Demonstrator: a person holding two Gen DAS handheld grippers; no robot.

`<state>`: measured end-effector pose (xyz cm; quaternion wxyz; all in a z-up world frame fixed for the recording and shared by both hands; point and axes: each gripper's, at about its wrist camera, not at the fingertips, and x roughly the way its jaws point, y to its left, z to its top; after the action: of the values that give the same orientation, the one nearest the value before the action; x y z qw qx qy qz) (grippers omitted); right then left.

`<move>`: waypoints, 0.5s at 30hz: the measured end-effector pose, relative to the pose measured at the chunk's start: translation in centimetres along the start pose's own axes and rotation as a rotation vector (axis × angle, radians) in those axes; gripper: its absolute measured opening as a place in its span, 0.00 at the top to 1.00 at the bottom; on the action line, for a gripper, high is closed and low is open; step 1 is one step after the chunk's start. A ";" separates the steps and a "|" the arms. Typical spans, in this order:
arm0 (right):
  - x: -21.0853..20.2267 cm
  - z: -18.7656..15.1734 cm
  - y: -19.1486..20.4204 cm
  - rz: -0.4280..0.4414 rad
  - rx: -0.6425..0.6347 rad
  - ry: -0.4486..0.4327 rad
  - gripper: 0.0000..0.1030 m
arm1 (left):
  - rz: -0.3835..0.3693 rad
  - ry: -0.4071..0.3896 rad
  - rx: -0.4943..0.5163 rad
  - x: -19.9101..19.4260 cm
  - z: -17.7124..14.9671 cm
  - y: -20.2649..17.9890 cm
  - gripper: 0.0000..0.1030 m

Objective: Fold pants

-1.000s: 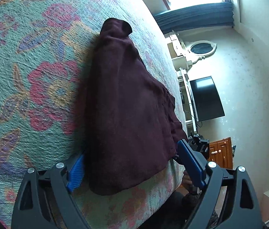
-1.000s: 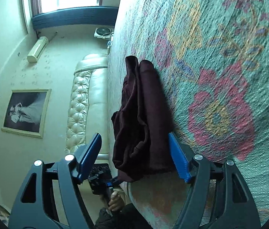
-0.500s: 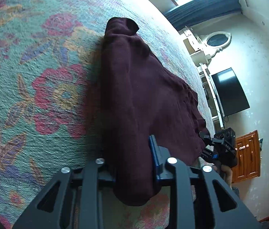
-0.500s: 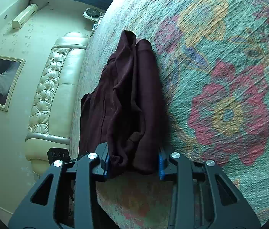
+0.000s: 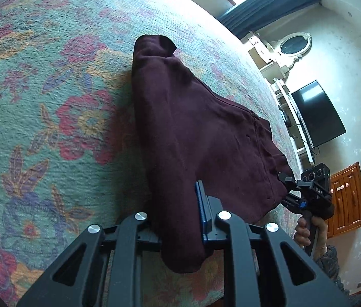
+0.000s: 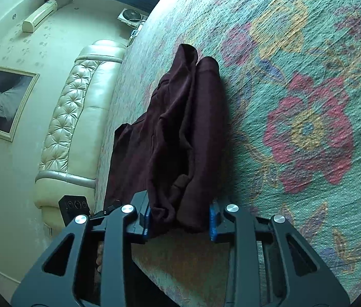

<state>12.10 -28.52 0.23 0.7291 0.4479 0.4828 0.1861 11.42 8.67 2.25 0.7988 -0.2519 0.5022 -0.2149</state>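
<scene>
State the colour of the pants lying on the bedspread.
The pants are dark maroon, clearest in the left wrist view.

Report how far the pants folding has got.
Done: the maroon pants lie lengthwise on the floral bedspread, apparently doubled leg over leg. In hand: the left gripper and right gripper have just been closing their jaws, each clamping fabric at the near edge, which is slightly raised. Left: carrying that end over to the far end and smoothing; no crosswise fold is visible yet.
</scene>
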 end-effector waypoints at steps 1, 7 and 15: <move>-0.1 -0.1 -0.1 0.002 0.002 0.000 0.70 | 0.004 0.001 0.005 -0.1 -0.2 -0.1 0.81; -0.4 -0.8 -0.4 0.010 0.014 0.000 0.70 | 0.024 0.007 0.027 -0.3 -0.8 -0.6 0.81; -0.7 -1.5 -1.1 0.015 0.025 -0.003 0.70 | 0.030 0.011 0.031 0.3 0.3 -1.6 0.81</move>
<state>10.29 -28.86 -0.57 0.7228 0.4609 0.4806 0.1848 11.61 7.33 3.15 0.8030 -0.2306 0.5070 -0.2120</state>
